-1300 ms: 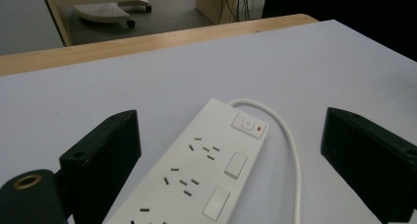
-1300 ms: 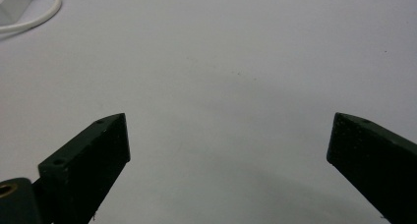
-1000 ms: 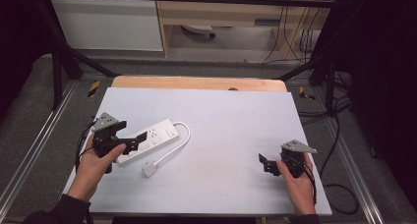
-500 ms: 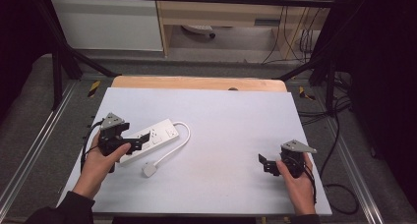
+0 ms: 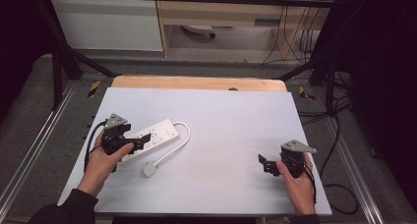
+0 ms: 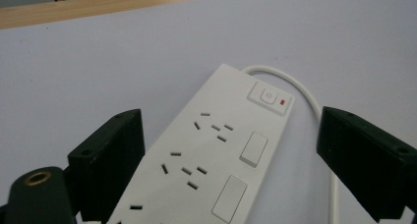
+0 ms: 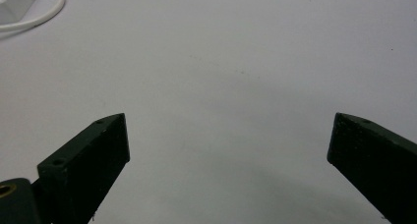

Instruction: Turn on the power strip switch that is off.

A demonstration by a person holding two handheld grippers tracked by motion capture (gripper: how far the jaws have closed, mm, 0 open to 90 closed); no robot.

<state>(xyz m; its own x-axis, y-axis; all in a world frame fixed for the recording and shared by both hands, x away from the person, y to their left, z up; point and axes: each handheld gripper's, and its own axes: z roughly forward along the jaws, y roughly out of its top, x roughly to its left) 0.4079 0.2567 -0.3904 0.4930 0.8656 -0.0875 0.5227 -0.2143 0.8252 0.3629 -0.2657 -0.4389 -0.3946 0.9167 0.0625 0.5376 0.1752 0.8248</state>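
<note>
- High view: a white power strip [image 5: 150, 138] lies flat on the left half of the pale table [image 5: 231, 121], its long axis running from about 8 o'clock to 2 o'clock.
- Its white cord [image 5: 178, 141] leaves the far end, loops round and ends in a white plug [image 5: 149, 170] lying at about 6 o'clock from the strip, just beside it.
- A wooden board edge [image 5: 196, 82] shows along the table's 12 o'clock side; nothing stands between either tool and the strip.
- Left gripper [image 5: 139, 141]: held at the strip's near end, jaws spread wide. In the left gripper view the strip [image 6: 206, 160] runs up between the two jaws, with the switch [image 6: 266, 96] and red lamp [image 6: 283, 102] at its far end. Contact with the casing cannot be confirmed; the near end is cut off by the frame.
- Right gripper [image 5: 264, 164]: well apart at the table's 4 o'clock area, pointing toward 9 o'clock, jaws wide apart and holding nothing, over bare table.
</note>
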